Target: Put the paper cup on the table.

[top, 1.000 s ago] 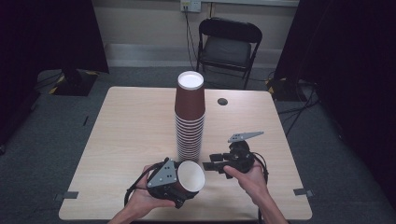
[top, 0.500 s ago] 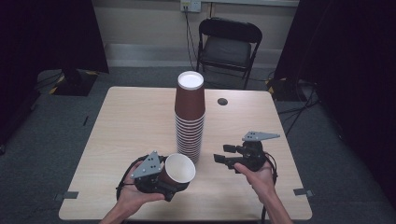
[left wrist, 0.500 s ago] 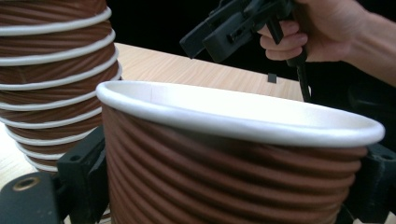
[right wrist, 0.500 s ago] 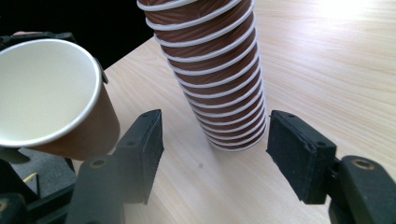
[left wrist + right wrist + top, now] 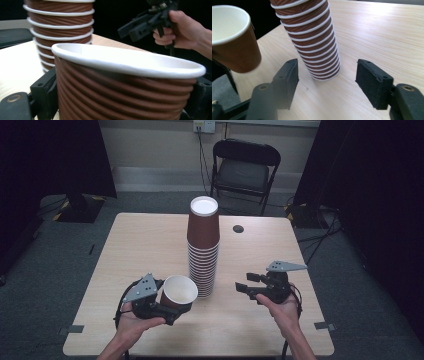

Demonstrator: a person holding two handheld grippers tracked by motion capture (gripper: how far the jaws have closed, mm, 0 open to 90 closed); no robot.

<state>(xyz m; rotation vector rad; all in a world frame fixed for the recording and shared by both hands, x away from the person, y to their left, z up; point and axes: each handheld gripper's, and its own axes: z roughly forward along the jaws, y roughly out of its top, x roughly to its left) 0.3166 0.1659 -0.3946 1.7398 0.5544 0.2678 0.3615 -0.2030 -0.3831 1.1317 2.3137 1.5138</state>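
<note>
- The high view sits above the near edge of the wooden table [image 5: 150, 245] and faces forward and down, far enough to take in all of it, with a folding chair [image 5: 243, 167] at 12 o'clock.
- The left gripper view rides very close behind a ribbed paper cup [image 5: 120, 85], looking level across the table; its lower corners are too dark to read well.
- The right gripper view looks along and down from near the tabletop toward the cup stack [image 5: 312, 37] at 12 o'clock.
- All three views share the cup stack; both gripper views also show the single cup.
</note>
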